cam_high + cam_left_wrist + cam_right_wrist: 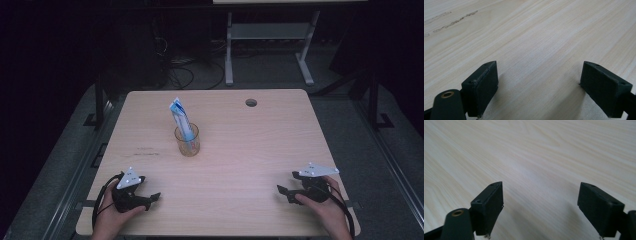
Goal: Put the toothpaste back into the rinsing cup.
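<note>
Resting low on the table (240, 150), both tools sit at the near edge, each held in a hand. Left tool (154, 197): near-left corner, jaws pointing right toward the table's middle, grey plate on top, cable looping behind the hand. In the left gripper view the left tool (539, 82) has its jaws spread wide with bare wood grain between them; nothing gripped. Faint dark scuff marks (454, 21) lie on the wood farther off, upper left of that view. Right tool (282, 191): near-right corner, jaws pointing left toward the middle, grey plate on top. In the right gripper view the right tool (540, 202) is likewise wide open, only pale wood between the jaws; nothing gripped. The two tools are well apart, with clear table surface between them. Farther out: a clear cup (187, 140) stands upright left of the table's centre, well apart from both tools, nearer the left one. A blue-and-white tube (180, 120) stands in the cup, leaning toward the far left, its upper end well above the rim. A round cable hole (251, 102) sits near the far edge. Beyond the table: dark floor, cables, and a white frame (270, 45).
</note>
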Demonstrator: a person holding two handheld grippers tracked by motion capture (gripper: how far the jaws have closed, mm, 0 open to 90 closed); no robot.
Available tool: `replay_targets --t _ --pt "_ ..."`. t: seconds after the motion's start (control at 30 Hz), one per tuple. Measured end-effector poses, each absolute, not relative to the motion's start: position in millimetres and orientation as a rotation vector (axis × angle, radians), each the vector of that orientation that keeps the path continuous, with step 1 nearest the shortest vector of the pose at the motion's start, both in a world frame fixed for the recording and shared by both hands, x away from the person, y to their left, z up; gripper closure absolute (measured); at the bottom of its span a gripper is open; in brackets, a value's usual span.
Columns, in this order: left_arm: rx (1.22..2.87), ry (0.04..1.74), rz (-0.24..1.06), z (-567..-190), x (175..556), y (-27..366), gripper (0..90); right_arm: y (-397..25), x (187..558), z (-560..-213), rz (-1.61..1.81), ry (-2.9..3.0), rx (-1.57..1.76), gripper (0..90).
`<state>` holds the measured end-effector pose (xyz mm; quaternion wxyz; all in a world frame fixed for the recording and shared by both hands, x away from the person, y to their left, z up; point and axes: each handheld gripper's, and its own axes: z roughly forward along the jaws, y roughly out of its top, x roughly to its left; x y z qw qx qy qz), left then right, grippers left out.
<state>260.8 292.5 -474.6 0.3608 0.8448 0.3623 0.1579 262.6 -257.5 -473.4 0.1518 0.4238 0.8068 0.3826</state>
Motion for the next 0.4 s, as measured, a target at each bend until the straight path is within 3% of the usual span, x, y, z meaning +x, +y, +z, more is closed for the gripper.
replay_targets --t 0.4 --pt "2.176 0.937 0.41 -474.7 260.9 292.4 13.6 -256.8 259.0 -481.5 1.016 2.307 1.213 14.6"
